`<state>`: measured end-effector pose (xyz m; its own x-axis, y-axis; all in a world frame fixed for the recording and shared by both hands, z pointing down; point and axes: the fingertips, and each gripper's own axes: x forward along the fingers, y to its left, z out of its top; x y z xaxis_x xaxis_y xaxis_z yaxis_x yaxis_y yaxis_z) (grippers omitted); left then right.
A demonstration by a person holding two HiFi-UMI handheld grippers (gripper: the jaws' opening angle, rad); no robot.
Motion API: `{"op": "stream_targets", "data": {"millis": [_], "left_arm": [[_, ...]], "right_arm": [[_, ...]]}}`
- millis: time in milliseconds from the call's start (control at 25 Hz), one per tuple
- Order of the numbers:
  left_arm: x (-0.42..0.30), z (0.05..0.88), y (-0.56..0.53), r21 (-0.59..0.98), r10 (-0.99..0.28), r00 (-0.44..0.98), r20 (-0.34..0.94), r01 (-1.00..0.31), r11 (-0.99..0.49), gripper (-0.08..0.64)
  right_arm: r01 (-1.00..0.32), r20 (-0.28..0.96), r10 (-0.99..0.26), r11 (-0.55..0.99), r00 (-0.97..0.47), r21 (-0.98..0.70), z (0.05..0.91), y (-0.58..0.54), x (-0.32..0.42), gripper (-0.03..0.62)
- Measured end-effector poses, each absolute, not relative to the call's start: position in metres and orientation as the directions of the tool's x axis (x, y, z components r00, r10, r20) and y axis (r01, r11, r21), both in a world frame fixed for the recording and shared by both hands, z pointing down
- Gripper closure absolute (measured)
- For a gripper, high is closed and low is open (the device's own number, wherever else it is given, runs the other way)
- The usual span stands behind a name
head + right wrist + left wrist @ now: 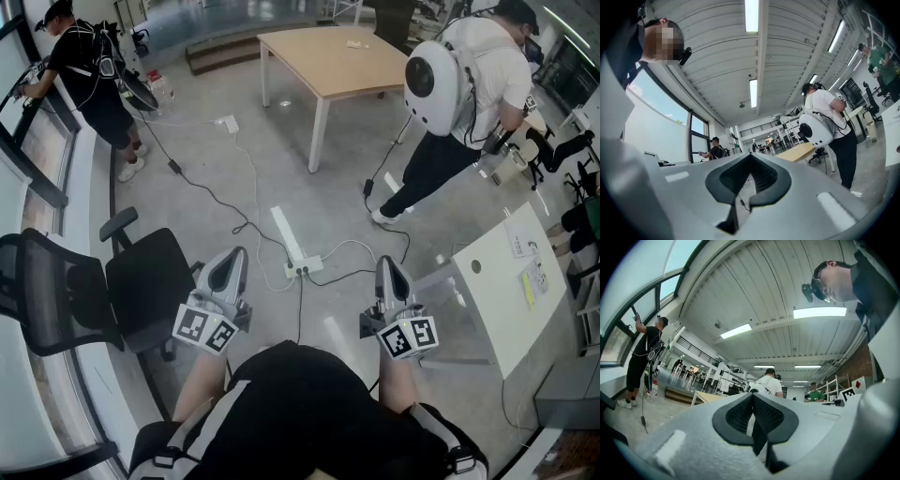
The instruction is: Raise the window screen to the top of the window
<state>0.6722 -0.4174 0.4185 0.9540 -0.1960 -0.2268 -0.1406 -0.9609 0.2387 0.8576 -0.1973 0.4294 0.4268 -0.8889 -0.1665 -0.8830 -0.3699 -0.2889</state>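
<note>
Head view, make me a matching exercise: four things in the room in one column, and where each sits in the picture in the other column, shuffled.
Things:
1. black mesh office chair
2. light wooden table with white legs
3. white rectangular power strip
4. white desk with papers

Places:
A. right edge
B. centre
C. top middle
D. left side

Pairs: 1-D, 2-C, 3-B, 4-A.
</note>
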Motion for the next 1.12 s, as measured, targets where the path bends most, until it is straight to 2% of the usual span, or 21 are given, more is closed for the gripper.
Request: {"op": "stream_targets", "data": {"millis": [760, 1120], "left_arm": [[0.66, 0.425, -0.415, 0.253, -0.209, 0.951, -0.228, -0.149, -0.956, 0.557], [0.657, 0.426, -0.41, 0.272, -0.23, 0.949, -0.217, -0.167, -0.948, 0.557]], "right_arm": [[-0.892, -0.176, -0.896, -0.349, 0.408, -0.287, 0.43, -0.196, 0.846, 0.588], [-0.88, -0.181, -0.901, -0.314, 0.395, -0.356, 0.435, -0.191, 0.849, 0.588]]}}
